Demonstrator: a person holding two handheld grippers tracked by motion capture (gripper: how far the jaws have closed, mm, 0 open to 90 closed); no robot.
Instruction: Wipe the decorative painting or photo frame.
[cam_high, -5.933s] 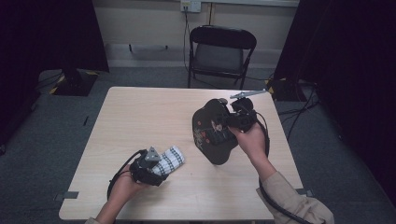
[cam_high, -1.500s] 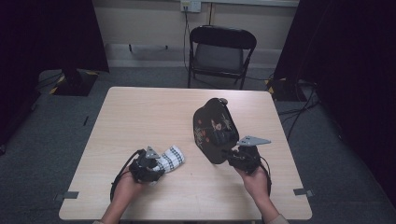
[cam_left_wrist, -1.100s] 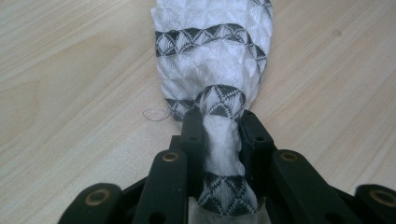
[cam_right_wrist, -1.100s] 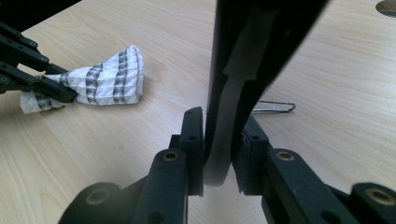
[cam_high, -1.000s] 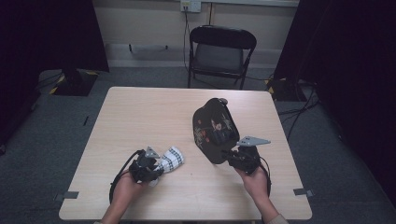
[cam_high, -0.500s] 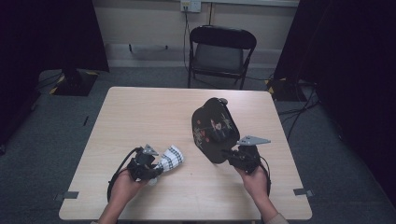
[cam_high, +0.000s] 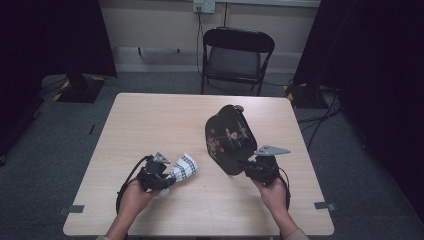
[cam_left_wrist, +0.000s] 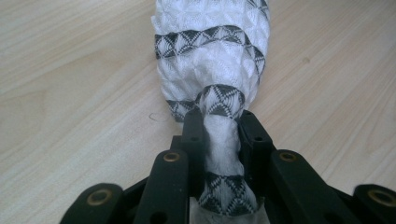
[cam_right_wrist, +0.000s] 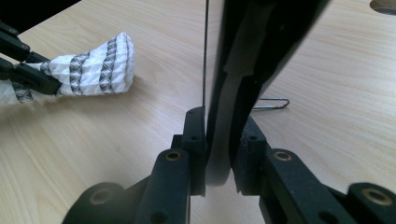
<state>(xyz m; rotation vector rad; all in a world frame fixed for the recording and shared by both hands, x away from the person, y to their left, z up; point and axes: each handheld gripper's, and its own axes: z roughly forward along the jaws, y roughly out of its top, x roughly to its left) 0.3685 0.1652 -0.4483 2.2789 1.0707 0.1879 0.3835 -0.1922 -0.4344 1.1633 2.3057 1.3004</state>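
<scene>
Here the left gripper (cam_left_wrist: 218, 126) is squeezed tight on a rolled white-and-black cloth (cam_left_wrist: 212, 60) lying on the bench (cam_high: 150, 125) near the front left. The right gripper (cam_right_wrist: 218, 140) pinches the brim of a dark cap (cam_high: 229, 137), right of the middle. To do this well, I think both grips should stay firm, and the cap should be held steady so the cloth can go in slowly.

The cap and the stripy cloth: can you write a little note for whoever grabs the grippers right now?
Left gripper: shut on the white patterned cloth, which lies on the table near the front left.
Right gripper: shut on the brim of the dark cap, which is tilted up at the table's right.
Done: both things gripped.
Left: cloth and cap are apart; perhaps bring them together, though that is a guess.
</scene>
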